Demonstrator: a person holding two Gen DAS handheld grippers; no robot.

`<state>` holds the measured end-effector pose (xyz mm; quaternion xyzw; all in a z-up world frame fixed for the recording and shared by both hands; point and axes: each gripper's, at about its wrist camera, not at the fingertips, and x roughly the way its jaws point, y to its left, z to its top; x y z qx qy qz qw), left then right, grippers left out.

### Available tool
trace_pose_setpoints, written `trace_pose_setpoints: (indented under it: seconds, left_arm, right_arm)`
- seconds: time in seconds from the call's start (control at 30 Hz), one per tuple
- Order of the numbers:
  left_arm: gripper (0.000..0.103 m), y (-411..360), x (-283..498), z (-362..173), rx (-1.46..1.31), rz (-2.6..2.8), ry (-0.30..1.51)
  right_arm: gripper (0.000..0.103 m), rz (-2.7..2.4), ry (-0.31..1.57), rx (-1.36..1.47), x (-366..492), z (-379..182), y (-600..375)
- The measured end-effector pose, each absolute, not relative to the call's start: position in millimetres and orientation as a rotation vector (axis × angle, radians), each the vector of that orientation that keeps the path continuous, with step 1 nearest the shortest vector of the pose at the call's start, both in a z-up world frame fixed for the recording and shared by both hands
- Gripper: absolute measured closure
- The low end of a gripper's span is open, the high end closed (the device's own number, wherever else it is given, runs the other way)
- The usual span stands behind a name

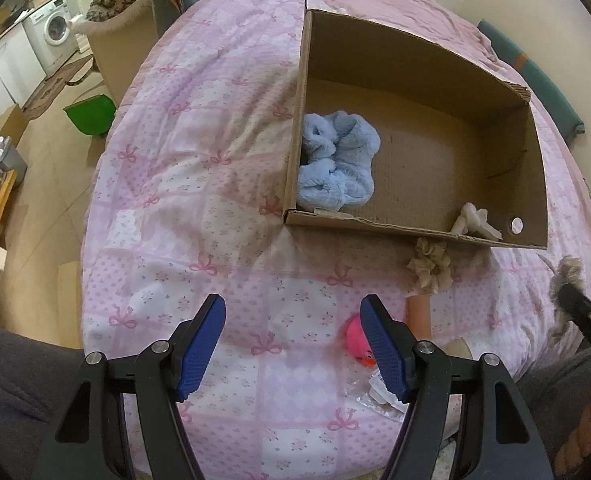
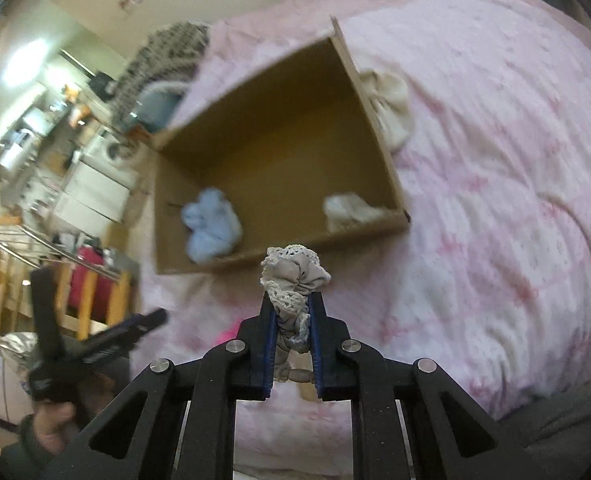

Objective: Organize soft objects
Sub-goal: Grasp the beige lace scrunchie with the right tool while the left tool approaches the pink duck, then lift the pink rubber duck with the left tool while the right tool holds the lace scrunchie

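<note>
An open cardboard box lies on the pink bedspread. Inside it are a fluffy blue cloth at the left and a small white soft piece in the near right corner. My right gripper is shut on a beige lace-trimmed scrunchie, held in the air in front of the box. The left wrist view catches that scrunchie at the far right. A second beige scrunchie rests on the bed against the box's near wall. My left gripper hangs open over the bedspread, holding nothing.
A pink rubber duck, a pale pink tube and crumpled clear plastic lie near the right finger of my left gripper. A cream cloth sits outside the box's right wall. Left of the bed are floor, a green bin and a washing machine.
</note>
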<state>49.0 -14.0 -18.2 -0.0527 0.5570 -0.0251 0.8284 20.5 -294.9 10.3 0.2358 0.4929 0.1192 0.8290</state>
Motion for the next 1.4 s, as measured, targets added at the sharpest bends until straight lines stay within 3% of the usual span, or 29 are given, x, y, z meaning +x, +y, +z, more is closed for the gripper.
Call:
trace_pose_setpoints:
  seconds: [0.63, 0.67, 0.7, 0.77, 0.9, 1.4]
  left_arm:
    - [0.037, -62.7, 70.4, -68.6, -0.122, -0.202, 1.37]
    - [0.043, -65.4, 71.4, -71.2, -0.129, -0.205, 1.375]
    - [0.057, -67.7, 72.5, -75.4, -0.136, -0.205, 1.386]
    - [0.074, -69.9, 73.1, -83.8, -0.143, -0.21, 1.421]
    - [0.078, -69.0, 68.2, -88.1, -0.184, -0.229, 1.446]
    - [0.078, -20.5, 60.2, -41.8, -0.257, -0.157, 1.285]
  right_arm:
    - [0.087, 0.282, 1.082, 0.507, 24.1, 1.2, -283.1]
    - [0.087, 0.278, 1.084, 0.509, 23.9, 1.1, -283.7]
    - [0.087, 0.274, 1.086, 0.511, 23.8, 0.5, -284.5]
    - [0.087, 0.267, 1.09, 0.513, 24.3, -0.2, -285.0]
    - [0.087, 0.26, 1.09, 0.514, 23.4, -0.5, -285.8]
    - [0.087, 0.26, 1.086, 0.511, 24.2, 0.6, -284.7]
